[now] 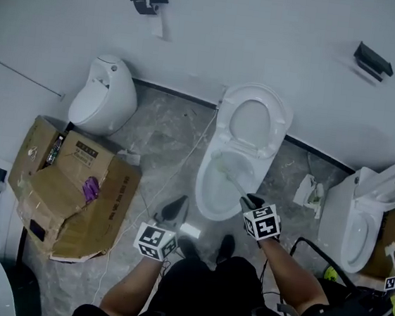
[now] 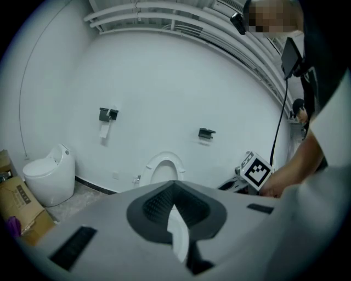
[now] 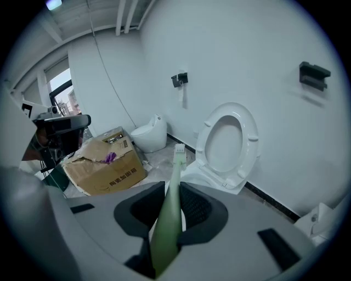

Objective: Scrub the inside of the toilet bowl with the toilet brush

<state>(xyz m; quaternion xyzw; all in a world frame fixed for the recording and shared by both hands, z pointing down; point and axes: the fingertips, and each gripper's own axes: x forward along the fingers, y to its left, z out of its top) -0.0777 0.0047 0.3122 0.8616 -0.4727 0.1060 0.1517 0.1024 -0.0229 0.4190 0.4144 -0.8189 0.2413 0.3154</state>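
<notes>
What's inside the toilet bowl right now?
The toilet brush, held by the right gripper, reaches into the toilet bowl. Its head blurs into the white; water can't be made out.

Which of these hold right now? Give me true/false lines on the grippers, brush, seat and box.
1. The right gripper has its jaws closed on the brush. True.
2. The seat is down over the bowl. False: it is raised, leaning back toward the wall.
3. A box lies on the floor left of the toilet. True.
4. The left gripper grips the toilet rim. False: it holds nothing and hangs short of the toilet, over the floor.
5. The brush handle is red. False: it is green.
</notes>
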